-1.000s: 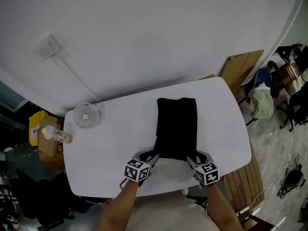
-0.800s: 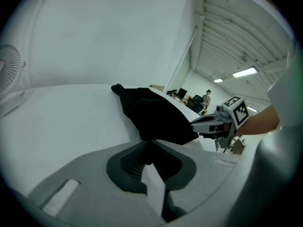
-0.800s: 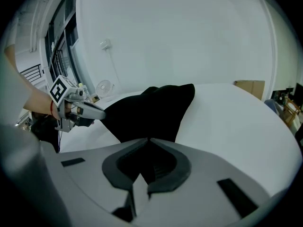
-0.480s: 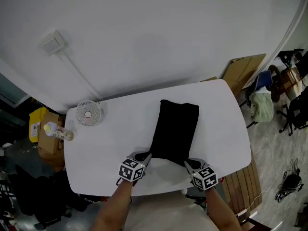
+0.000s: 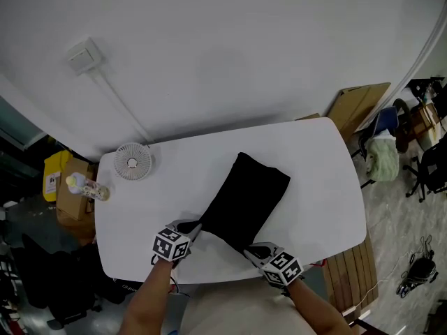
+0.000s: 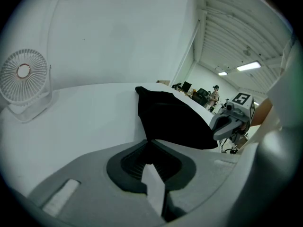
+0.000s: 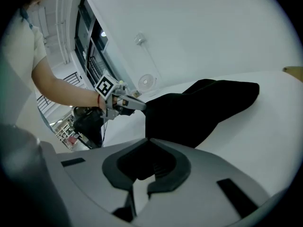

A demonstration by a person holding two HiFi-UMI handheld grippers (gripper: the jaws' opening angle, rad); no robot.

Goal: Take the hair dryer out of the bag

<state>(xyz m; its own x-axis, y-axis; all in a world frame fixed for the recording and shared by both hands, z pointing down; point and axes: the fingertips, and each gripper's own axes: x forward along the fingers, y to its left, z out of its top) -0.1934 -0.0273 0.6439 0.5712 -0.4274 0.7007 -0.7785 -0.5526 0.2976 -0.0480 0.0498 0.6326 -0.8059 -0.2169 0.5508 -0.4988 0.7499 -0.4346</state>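
A flat black bag lies slantwise on the white table, its far end toward the right. My left gripper is shut on the bag's near left corner. My right gripper is shut on the near right corner by the table's front edge. In the left gripper view the black fabric runs straight into the shut left gripper, and the right gripper shows at its far side. In the right gripper view the bag meets the right gripper, with the left gripper beyond. No hair dryer shows.
A small white desk fan stands at the table's back left corner. Beside the table on the left are a bottle and a yellow box. Cardboard and chairs stand off the right end.
Both grippers have moved left along the front edge while holding the bag's near corners. The bag has swung from straight to slanted, its near end dragged left.
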